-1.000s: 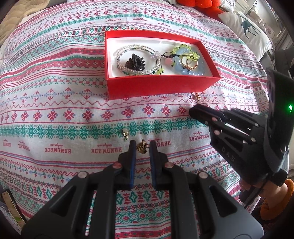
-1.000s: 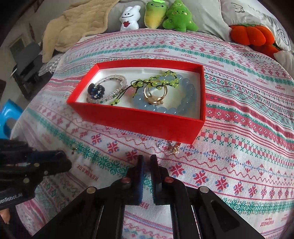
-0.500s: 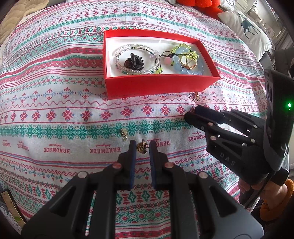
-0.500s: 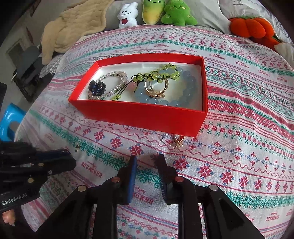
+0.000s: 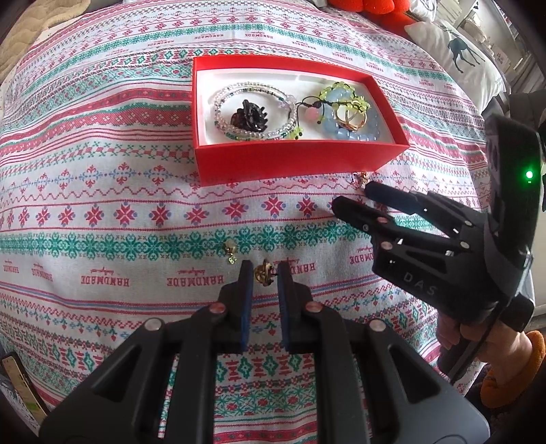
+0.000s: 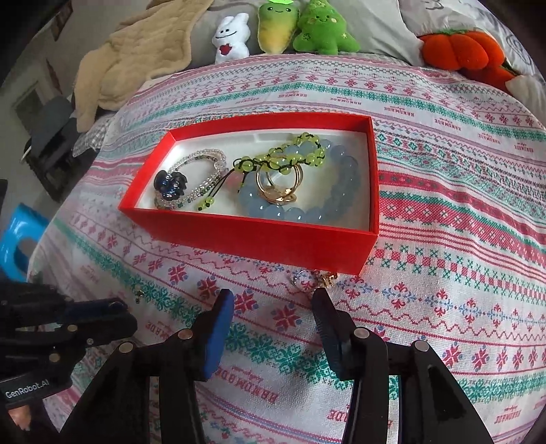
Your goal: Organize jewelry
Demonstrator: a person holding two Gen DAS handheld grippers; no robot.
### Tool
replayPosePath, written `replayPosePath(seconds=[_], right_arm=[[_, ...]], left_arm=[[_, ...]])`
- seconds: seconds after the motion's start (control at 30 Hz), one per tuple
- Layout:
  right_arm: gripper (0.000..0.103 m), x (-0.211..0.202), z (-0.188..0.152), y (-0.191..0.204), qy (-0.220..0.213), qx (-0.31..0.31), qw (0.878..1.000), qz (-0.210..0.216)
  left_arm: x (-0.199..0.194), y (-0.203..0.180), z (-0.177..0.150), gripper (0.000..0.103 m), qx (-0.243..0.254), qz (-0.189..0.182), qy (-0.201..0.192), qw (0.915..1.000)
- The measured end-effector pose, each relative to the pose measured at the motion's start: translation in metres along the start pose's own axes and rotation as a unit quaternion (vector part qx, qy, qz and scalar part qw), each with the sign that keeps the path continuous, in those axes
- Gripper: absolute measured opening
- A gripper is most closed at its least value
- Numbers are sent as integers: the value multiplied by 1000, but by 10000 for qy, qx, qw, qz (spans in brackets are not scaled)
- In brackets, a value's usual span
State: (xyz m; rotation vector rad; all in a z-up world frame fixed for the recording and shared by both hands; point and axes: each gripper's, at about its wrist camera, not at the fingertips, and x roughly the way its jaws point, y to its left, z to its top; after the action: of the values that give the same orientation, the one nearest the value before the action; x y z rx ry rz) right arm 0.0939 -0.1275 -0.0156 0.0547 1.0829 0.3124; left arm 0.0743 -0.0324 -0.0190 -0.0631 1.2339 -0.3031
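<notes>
R gripper [image 6: 273, 307] jaws opening, nothing between; small gold-and-silver trinket [image 6: 315, 278] lies on patterned cloth just beyond tips, beside red cardboard box [image 6: 259, 239]. Best: straddle trinket, press low, close slow. L gripper [image 5: 262, 273] narrow, gold filigree earring [image 5: 262, 272] between pads; contact unclear.

1. A bed [image 6: 460, 177] covered by a red, green and white patterned cloth fills both views.
2. A beige blanket [image 6: 136, 58], plush toys [image 6: 273, 30] and an orange pumpkin cushion [image 6: 457, 47] line its far edge.
3. A blue stool [image 6: 17, 239] stands at the left in daylight.
</notes>
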Motion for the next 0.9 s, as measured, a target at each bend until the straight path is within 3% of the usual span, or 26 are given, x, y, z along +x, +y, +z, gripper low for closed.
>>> replayPosePath(seconds=[0.23, 0.43, 0.67, 0.9], right_arm=[[47, 8, 7, 1, -59, -8, 9999, -101], [34, 14, 11, -3, -113, 102, 9997, -165], [10, 7, 4, -16, -177, 191, 9995, -178], [5, -3, 1, -19, -146, 186, 9996, -146]], left_arm=[[2, 0, 1, 16, 43, -10, 37, 10000], [3, -1, 1, 16, 14, -8, 39, 10000], [3, 3, 0, 16, 26, 22, 41, 10000], [-2, 6, 0, 16, 16, 59, -22, 10000]])
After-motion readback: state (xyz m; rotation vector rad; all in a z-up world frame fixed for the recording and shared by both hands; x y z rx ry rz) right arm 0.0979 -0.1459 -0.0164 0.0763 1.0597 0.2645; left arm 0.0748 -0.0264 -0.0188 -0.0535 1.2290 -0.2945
